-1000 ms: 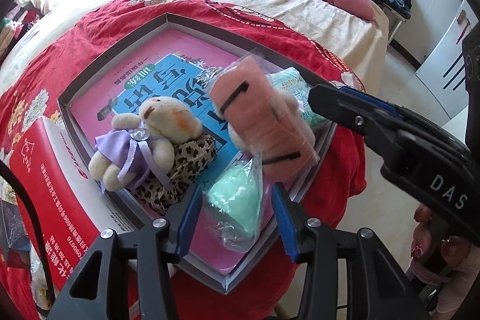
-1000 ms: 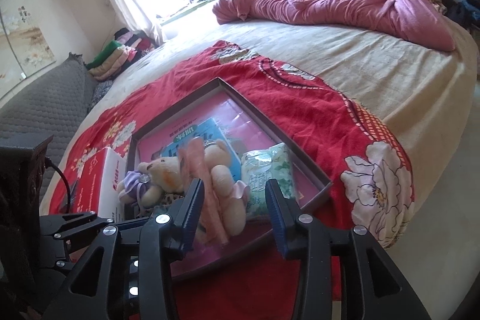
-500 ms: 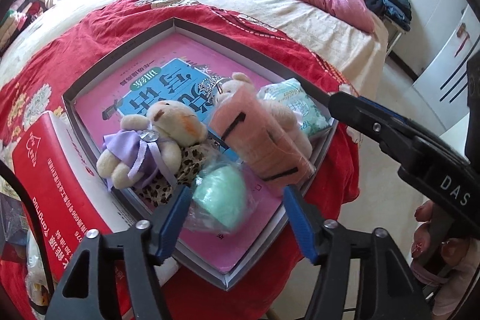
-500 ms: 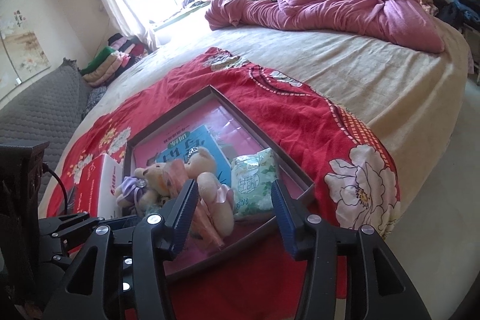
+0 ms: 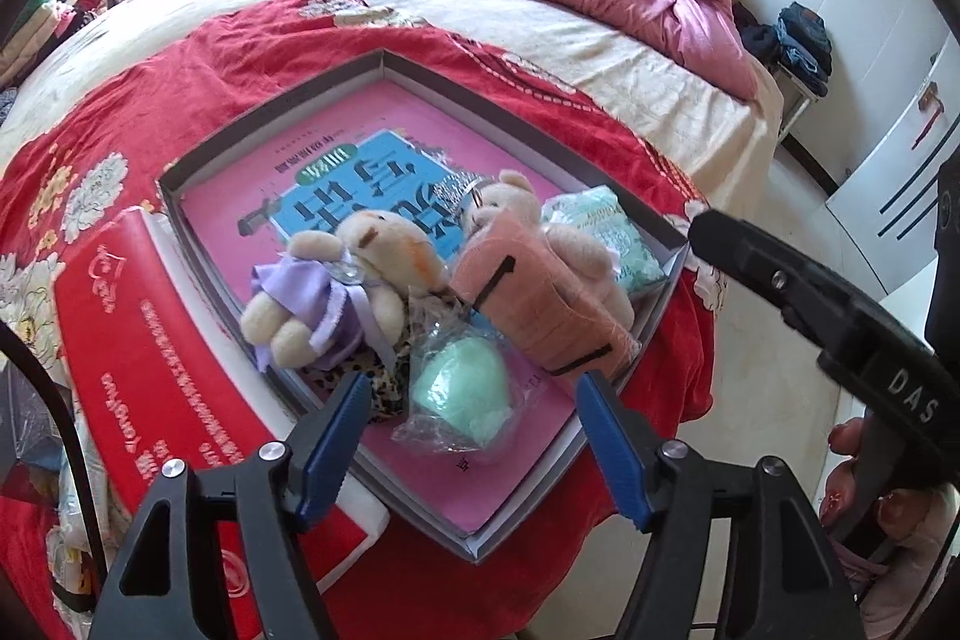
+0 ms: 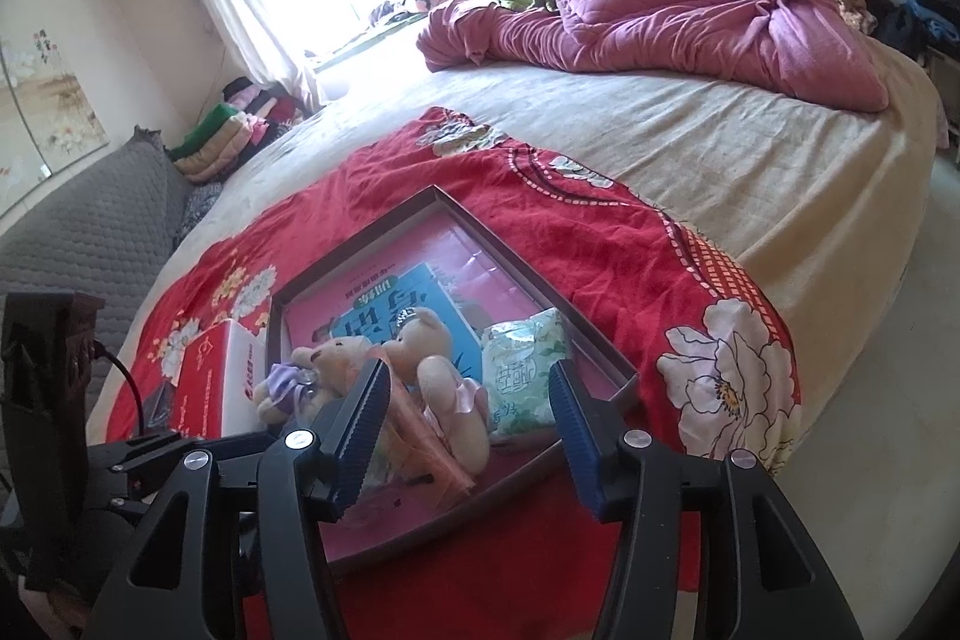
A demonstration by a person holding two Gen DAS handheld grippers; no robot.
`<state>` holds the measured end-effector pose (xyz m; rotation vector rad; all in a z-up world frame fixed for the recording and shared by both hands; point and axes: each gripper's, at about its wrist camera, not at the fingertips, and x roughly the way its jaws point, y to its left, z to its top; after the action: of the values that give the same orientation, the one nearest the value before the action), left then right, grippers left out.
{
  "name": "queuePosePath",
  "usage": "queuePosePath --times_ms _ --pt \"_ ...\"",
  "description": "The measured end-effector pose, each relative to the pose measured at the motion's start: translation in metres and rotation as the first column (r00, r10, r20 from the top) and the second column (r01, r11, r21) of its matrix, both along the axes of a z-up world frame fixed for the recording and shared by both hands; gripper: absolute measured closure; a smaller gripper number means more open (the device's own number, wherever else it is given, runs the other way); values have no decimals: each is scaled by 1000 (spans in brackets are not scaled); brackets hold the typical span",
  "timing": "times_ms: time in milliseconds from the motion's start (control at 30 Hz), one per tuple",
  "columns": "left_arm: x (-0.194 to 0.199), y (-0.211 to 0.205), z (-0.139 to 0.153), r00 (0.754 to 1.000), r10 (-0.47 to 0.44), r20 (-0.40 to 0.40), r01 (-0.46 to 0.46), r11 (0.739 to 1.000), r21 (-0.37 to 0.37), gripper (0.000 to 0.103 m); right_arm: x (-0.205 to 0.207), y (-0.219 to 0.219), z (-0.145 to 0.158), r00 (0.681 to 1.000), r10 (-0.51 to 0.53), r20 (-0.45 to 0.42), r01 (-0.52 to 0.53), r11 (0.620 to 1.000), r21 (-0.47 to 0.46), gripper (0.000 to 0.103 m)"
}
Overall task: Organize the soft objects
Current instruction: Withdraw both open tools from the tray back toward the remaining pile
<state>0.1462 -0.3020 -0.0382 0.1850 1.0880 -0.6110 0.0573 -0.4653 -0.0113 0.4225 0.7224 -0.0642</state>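
Observation:
A shallow grey box [image 5: 618, 196] lined pink sits on a red blanket and holds soft things. A teddy bear in a purple dress [image 5: 336, 286] lies at its left. A pink bagged cloth [image 5: 540, 298] leans on a second bear [image 5: 510, 202]. A mint bagged cloth [image 5: 465, 388] lies at the near corner, a leopard-print piece [image 5: 384, 388] beside it. A green tissue pack [image 5: 606, 232] lies at the right. My left gripper [image 5: 474, 436] is open and empty just above the mint bag. My right gripper [image 6: 468, 418] is open and empty, above the box's near edge [image 6: 522, 472].
A red and white carton [image 5: 168, 352] lies left of the box. A blue book [image 5: 360, 202] lies flat inside the box. A crumpled pink quilt [image 6: 690, 16] is at the far side of the bed. The bed edge and floor [image 5: 780, 310] are to the right.
Both grippers have opened wider and drawn back from the box. The pink bagged cloth came down out of the right gripper and now rests in the box against the second bear.

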Motion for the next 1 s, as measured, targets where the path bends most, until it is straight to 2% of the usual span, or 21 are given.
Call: queuePosePath --times_ms 233,433,600,867,1000 --pt "-3 8 12 1000 16 22 -16 1000 -10 31 -5 2 8 1000 -17 7 18 1000 -25 37" --pt "-9 17 19 999 32 38 -31 999 -19 24 -7 7 14 1000 -28 1 28 997 -68 30" --pt "-14 25 26 997 50 53 -49 999 -19 20 -10 15 20 999 -40 -8 38 991 -131 30" --pt "-20 44 36 994 79 72 -77 997 -24 18 -14 22 22 998 -68 -17 64 985 -162 30" --pt "-22 51 39 991 101 86 -101 995 0 18 -16 27 25 997 -73 -21 68 982 -175 30"
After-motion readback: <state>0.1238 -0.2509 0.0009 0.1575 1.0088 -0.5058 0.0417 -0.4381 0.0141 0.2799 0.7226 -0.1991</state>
